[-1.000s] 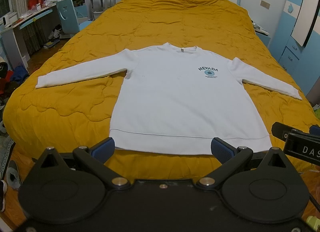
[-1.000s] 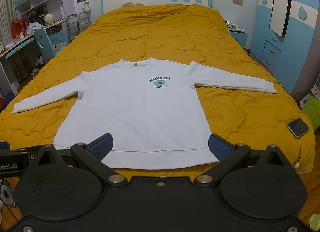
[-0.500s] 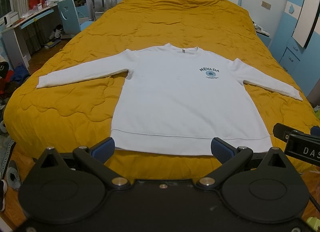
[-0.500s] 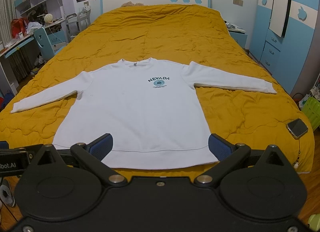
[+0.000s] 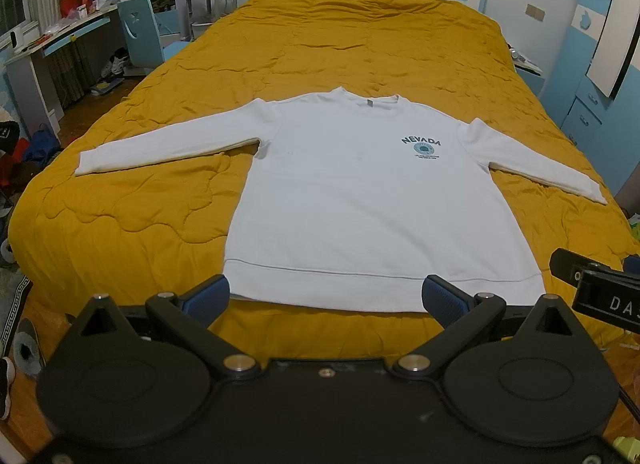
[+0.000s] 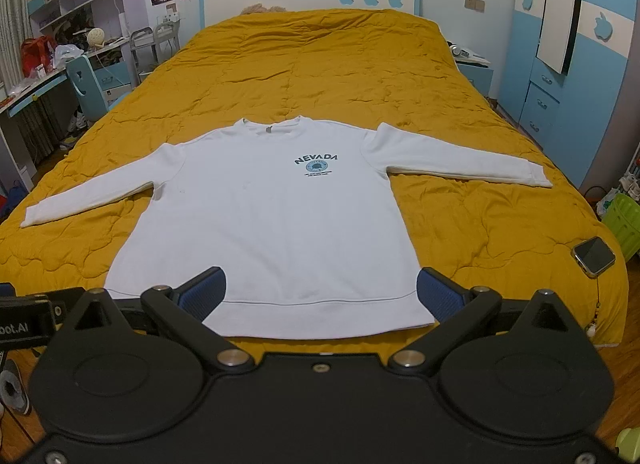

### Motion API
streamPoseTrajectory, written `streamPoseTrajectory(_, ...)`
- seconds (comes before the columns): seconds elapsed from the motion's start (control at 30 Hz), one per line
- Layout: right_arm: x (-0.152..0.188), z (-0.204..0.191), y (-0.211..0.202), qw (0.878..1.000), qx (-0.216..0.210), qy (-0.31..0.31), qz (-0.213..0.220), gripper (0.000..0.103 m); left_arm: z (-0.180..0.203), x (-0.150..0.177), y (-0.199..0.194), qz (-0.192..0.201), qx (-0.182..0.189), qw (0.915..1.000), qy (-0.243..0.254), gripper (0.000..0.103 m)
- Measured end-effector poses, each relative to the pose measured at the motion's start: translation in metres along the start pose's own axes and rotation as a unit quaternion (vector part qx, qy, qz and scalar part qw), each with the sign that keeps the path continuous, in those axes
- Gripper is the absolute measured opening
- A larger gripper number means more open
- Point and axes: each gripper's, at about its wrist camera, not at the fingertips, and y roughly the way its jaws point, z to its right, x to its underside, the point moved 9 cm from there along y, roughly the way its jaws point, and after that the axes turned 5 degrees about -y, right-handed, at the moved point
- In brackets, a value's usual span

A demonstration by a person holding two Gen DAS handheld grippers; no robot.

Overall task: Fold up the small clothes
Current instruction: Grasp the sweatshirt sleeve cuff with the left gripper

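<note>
A white long-sleeved sweatshirt (image 5: pixel 360 199) with a "NEVADA" print lies flat, front up, on the orange quilted bed (image 5: pixel 352 35), both sleeves spread out sideways. It also shows in the right wrist view (image 6: pixel 272 223). My left gripper (image 5: pixel 326 298) is open and empty, held off the foot of the bed just short of the hem. My right gripper (image 6: pixel 318 296) is open and empty, also just short of the hem. The right gripper's body shows at the right edge of the left wrist view (image 5: pixel 600 292).
A phone (image 6: pixel 593 256) lies near the bed's front right corner. A desk and blue chair (image 5: pixel 140 35) stand left of the bed. A blue wardrobe (image 6: pixel 560 75) stands to the right. Shoes and clothes lie on the floor at the left (image 5: pixel 20 151).
Both grippers have barely shifted; the sweatshirt lies as before. Both stay open.
</note>
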Motion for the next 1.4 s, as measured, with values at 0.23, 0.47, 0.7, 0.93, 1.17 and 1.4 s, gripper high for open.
streamPoseTrajectory(0.23,0.000,0.000,0.000,1.000,0.000,0.000,0.000,0.103,-0.001,-0.001,0.000,0.000,0.000,1.0000,-0.001,0.103)
streamPoseTrajectory(0.47,0.000,0.000,0.000,1.000,0.000,0.000,0.000,0.103,-0.001,-0.001,0.000,-0.001,-0.001,1.0000,-0.003,0.103)
streamPoseTrajectory(0.7,0.000,0.003,0.004,1.000,0.001,0.000,-0.004,0.103,-0.003,-0.002,0.006,-0.005,0.000,1.0000,-0.006,0.103)
streamPoseTrajectory(0.93,-0.009,-0.009,0.023,1.000,-0.013,-0.012,-0.002,0.103,-0.027,-0.014,0.028,-0.009,-0.007,0.9996,-0.026,0.103)
streamPoseTrajectory(1.17,-0.048,-0.046,0.070,0.998,-0.019,-0.063,0.017,0.103,-0.101,-0.054,0.062,0.029,-0.030,0.9951,-0.090,0.103)
streamPoseTrajectory(1.4,-0.094,-0.095,0.140,0.997,-0.056,-0.026,0.037,0.103,-0.215,-0.111,0.111,0.064,-0.065,0.9787,-0.184,0.103)
